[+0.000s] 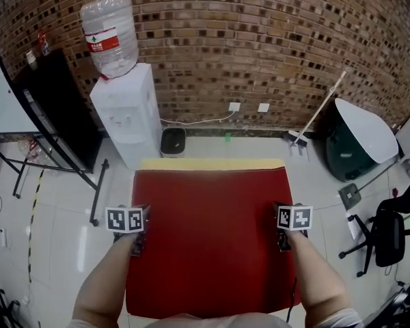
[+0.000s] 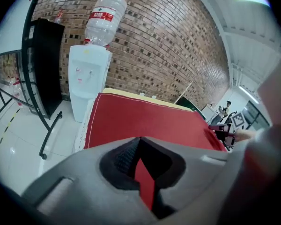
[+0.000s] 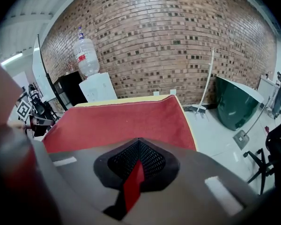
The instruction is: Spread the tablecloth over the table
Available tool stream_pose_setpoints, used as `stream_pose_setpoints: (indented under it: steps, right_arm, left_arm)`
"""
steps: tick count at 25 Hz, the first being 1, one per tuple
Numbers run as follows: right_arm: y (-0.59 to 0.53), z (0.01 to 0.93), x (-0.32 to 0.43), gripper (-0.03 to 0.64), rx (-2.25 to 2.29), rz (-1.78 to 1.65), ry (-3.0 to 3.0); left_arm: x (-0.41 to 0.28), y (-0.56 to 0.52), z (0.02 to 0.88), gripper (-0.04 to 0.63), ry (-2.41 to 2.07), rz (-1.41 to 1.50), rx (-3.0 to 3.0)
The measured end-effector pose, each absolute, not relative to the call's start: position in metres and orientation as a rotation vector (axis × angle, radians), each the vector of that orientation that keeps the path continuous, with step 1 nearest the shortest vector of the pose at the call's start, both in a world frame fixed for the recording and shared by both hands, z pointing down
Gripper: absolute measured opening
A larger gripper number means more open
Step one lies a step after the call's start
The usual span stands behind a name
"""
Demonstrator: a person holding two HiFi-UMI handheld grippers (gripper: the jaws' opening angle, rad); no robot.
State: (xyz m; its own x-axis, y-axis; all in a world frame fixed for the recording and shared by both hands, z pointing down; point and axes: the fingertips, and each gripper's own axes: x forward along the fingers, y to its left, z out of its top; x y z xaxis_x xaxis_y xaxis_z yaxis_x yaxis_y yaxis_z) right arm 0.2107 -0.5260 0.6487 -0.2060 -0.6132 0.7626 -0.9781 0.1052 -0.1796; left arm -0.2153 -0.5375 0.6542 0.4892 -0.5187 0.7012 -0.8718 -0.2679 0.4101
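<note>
A red tablecloth (image 1: 212,238) lies stretched over the table (image 1: 212,163), whose yellow far edge shows beyond the cloth. My left gripper (image 1: 138,246) holds the cloth's left side edge, shut on it; a red fold (image 2: 145,184) is pinched between its jaws. My right gripper (image 1: 282,241) holds the right side edge the same way, with a red strip (image 3: 132,184) clamped in its jaws. From both gripper views the cloth (image 2: 145,121) (image 3: 117,123) spreads flat toward the brick wall.
A white water dispenser (image 1: 126,111) with a bottle stands at the table's far left. A black bin (image 1: 172,142) sits by the wall. A dark green tub (image 1: 355,139), a broom (image 1: 314,118) and an office chair (image 1: 389,238) are to the right. A black rack (image 1: 55,115) stands left.
</note>
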Motion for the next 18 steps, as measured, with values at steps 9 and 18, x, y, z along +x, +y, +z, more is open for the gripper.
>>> stream_pose_setpoints:
  steps: [9, 18]
  right_arm:
    - [-0.527, 0.677, 0.212, -0.002, 1.491, 0.969, -1.807]
    - [-0.539, 0.68, 0.216, -0.002, 1.504, 1.015, -1.784]
  left_arm:
    - [-0.211, -0.536, 0.68, 0.001, -1.124, 0.721, 1.89]
    - [-0.209, -0.555, 0.682, 0.0, -1.109, 0.696, 1.878]
